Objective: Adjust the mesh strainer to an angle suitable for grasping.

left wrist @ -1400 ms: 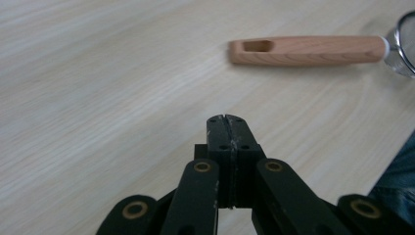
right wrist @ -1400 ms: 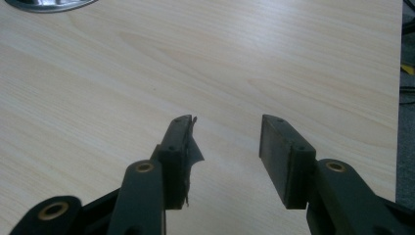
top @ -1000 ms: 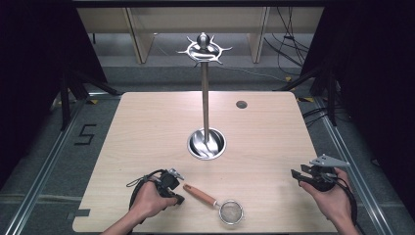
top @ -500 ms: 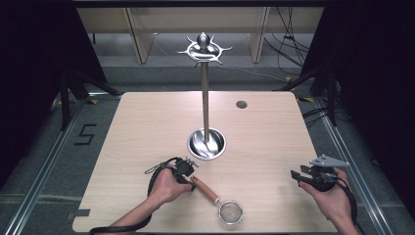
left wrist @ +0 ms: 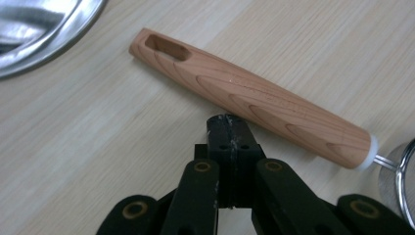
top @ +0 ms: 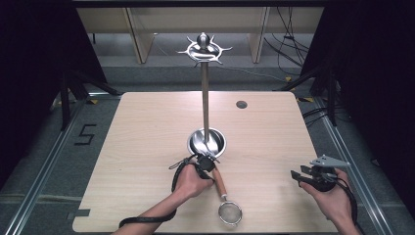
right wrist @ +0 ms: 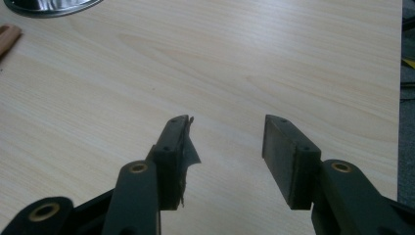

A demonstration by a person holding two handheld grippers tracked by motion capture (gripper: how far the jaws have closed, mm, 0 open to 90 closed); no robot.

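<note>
I work in a lab: black curtains (top: 39,73) at nine and three, cables (top: 286,46) at one.

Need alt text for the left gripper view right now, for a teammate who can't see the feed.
The left gripper, jaws shut together and empty, sits beside a strainer's wooden handle lying diagonally on the pale wood table. The handle's slotted end points toward a steel stand base at upper left; the strainer's mesh rim shows at right.
</note>
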